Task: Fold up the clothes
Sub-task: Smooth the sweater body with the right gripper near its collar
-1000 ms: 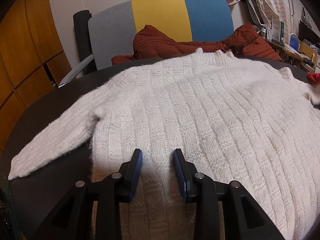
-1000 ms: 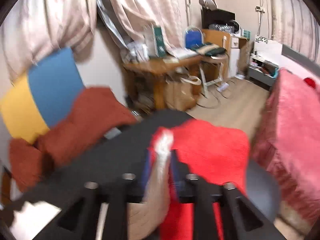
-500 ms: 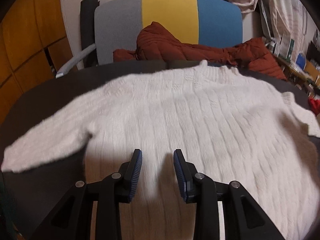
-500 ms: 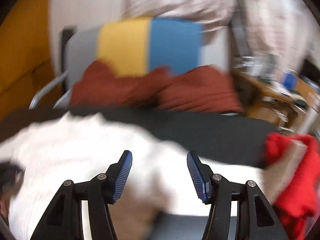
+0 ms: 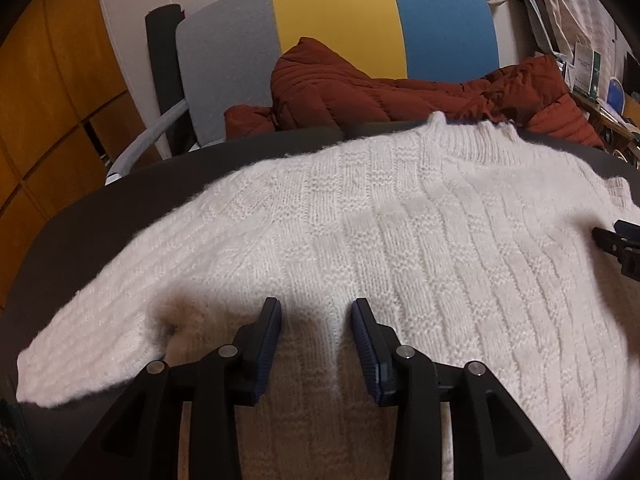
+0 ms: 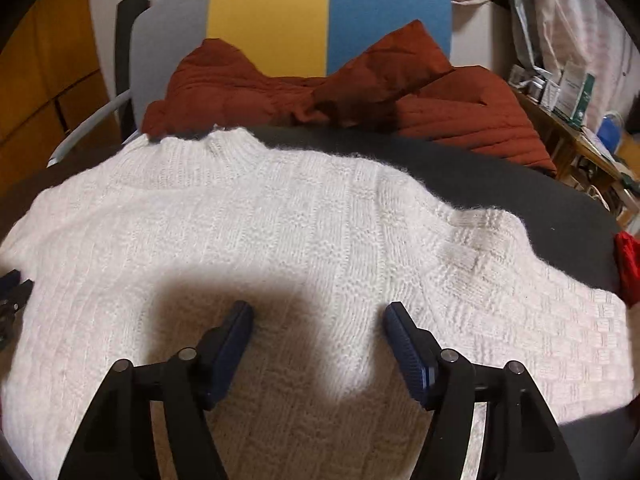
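Here, your left gripper [image 5: 316, 312] and right gripper [image 6: 318, 314], both with jaws apart and empty, hover over the white chunky-knit sweater [image 5: 400, 240] lying flat on the dark round table [image 5: 100, 216], collar pointing away, sleeves extending sideways.

One white knit sweater [image 5: 400, 240], spread flat under and ahead of both tongs; two sleeves showing, one out past the left tongs [image 5: 316, 312], one out past the right tongs [image 6: 318, 316]. Two tongs total, each with two blue-padded fingers [image 6: 236, 328], both sets spread apart over the knit. One dark surface [image 6: 520, 196] under it all. One rust-red quilted jacket [image 6: 360, 92] beyond the sweater, far side of the tongs. One chair [image 5: 360, 24] behind it, backrest in three colour panels: grey, yellow, blue. One red cloth [image 6: 628, 264], only an edge visible far right of the right tongs.
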Demonstrator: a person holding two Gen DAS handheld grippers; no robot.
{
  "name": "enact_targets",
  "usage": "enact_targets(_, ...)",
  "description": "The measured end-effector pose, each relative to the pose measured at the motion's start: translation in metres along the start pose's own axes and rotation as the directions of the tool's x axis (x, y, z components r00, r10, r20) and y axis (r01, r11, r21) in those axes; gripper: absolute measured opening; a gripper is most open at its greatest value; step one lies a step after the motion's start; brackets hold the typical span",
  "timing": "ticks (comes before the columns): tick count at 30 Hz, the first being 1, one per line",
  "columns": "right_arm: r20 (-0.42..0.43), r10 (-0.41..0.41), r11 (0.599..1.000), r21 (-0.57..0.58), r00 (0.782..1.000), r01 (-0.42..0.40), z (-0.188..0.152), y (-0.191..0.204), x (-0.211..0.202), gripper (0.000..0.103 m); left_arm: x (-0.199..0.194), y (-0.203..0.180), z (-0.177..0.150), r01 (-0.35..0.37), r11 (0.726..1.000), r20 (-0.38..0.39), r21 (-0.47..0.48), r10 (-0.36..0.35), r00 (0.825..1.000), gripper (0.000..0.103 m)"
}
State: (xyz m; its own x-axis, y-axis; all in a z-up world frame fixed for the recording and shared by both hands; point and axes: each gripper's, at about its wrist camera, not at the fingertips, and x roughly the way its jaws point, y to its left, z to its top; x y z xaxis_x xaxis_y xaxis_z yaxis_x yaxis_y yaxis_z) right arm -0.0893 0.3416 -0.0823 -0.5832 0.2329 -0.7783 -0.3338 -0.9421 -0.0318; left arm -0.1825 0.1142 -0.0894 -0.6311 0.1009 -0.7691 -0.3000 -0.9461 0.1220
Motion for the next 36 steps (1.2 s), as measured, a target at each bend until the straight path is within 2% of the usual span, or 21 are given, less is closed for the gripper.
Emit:
enact_targets(2, 0.01, -0.003, 1.0, 0.001, 1.0, 0.003, 0.001, 0.004, 0.002, 0.07, -0.008, 0.017, 0.002, 0.029, 0.999, 0.022, -0.032, -0.028, 0.999, 0.035)
enact_targets(4, 0.018, -0.004, 1.0, 0.002, 1.0, 0.004, 0.001, 0.006, 0.004, 0.07, -0.02, 0.045, 0.002, 0.013, 0.997, 0.066, -0.08, -0.008, 0.998, 0.035)
enact_targets(6, 0.022, -0.001, 1.0, 0.004, 1.0, 0.001, -0.001, 0.006, 0.004, 0.072, -0.028, 0.081, 0.003, -0.036, 0.991, 0.097, -0.125, 0.049, 0.994, 0.035)
enact_targets(9, 0.024, -0.009, 1.0, 0.001, 1.0, 0.009, 0.0, 0.005, -0.001, 0.073, -0.014, 0.141, 0.004, -0.184, 0.97, 0.031, -0.158, 0.191, 0.981, 0.035)
enact_targets(11, 0.025, -0.013, 1.0, 0.0, 1.0, 0.013, 0.0, 0.006, -0.001, 0.074, 0.003, 0.173, -0.001, -0.244, 0.95, -0.055, -0.196, 0.238, 0.97, 0.035)
enact_targets(13, 0.026, -0.009, 1.0, 0.003, 1.0, 0.009, 0.004, 0.008, 0.003, 0.074, 0.021, 0.204, -0.007, -0.302, 0.926, -0.143, -0.228, 0.274, 0.951, 0.034)
enact_targets(16, 0.027, -0.002, 1.0, 0.008, 1.0, 0.002, 0.005, 0.006, 0.004, 0.074, 0.028, 0.224, -0.014, -0.299, 0.923, -0.151, -0.241, 0.268, 0.951, 0.037)
enact_targets(18, 0.027, 0.0, 1.0, 0.009, 1.0, 0.0, 0.004, 0.007, 0.003, 0.075, 0.03, 0.224, -0.016, -0.324, 0.928, -0.149, -0.184, 0.299, 0.942, 0.037)
enact_targets(19, 0.027, 0.001, 1.0, 0.009, 1.0, -0.002, 0.004, 0.007, 0.002, 0.075, 0.033, 0.224, -0.016, -0.361, 0.922, -0.149, -0.141, 0.34, 0.928, 0.037)
enact_targets(22, 0.025, 0.025, 1.0, 0.01, 0.999, -0.025, 0.0, 0.007, -0.001, 0.075, 0.05, 0.23, -0.013, -0.505, 0.863, -0.144, -0.017, 0.498, 0.855, 0.037)
enact_targets(23, 0.028, 0.039, 0.999, 0.006, 0.999, -0.04, -0.001, 0.008, -0.002, 0.076, 0.055, 0.235, -0.01, -0.531, 0.847, -0.153, -0.007, 0.524, 0.838, 0.037)
enact_targets(25, 0.029, 0.057, 0.998, -0.007, 0.998, -0.057, -0.003, 0.01, -0.002, 0.078, 0.062, 0.245, -0.002, -0.563, 0.827, -0.182, -0.013, 0.551, 0.814, 0.032)
enact_targets(26, 0.027, 0.059, 0.998, -0.015, 0.998, -0.059, -0.002, 0.012, -0.002, 0.078, 0.063, 0.248, 0.003, -0.56, 0.828, -0.195, -0.024, 0.545, 0.815, 0.029)
enact_targets(28, 0.027, 0.057, 0.998, -0.03, 0.998, -0.056, -0.002, 0.016, -0.001, 0.079, 0.051, 0.24, 0.016, -0.541, 0.839, -0.178, -0.064, 0.523, 0.833, 0.027)
enact_targets(29, 0.028, 0.057, 0.998, -0.03, 0.998, -0.056, -0.002, 0.016, 0.0, 0.079, 0.039, 0.226, 0.023, -0.505, 0.859, -0.133, -0.088, 0.492, 0.86, 0.026)
enact_targets(31, 0.029, 0.064, 0.998, -0.024, 0.998, -0.063, -0.002, 0.015, 0.0, 0.079, 0.013, 0.192, 0.036, -0.395, 0.909, -0.029, -0.131, 0.395, 0.918, 0.026)
enact_targets(32, 0.03, 0.067, 0.998, -0.021, 0.997, -0.067, -0.001, 0.015, 0.001, 0.079, 0.001, 0.175, 0.043, -0.337, 0.93, 0.024, -0.147, 0.344, 0.939, 0.027)
enact_targets(34, 0.029, 0.066, 0.998, -0.022, 0.997, -0.065, 0.0, 0.016, 0.001, 0.08, -0.019, 0.138, 0.053, -0.197, 0.967, 0.105, -0.162, 0.215, 0.971, 0.03)
enact_targets(35, 0.028, 0.064, 0.998, -0.024, 0.998, -0.063, 0.0, 0.016, 0.001, 0.08, -0.021, 0.116, 0.056, -0.104, 0.982, 0.113, -0.157, 0.123, 0.986, 0.03)
enact_targets(36, 0.027, 0.063, 0.998, -0.025, 0.998, -0.062, 0.001, 0.016, 0.002, 0.08, -0.02, 0.097, 0.055, -0.026, 0.987, 0.113, -0.157, 0.044, 0.993, 0.03)
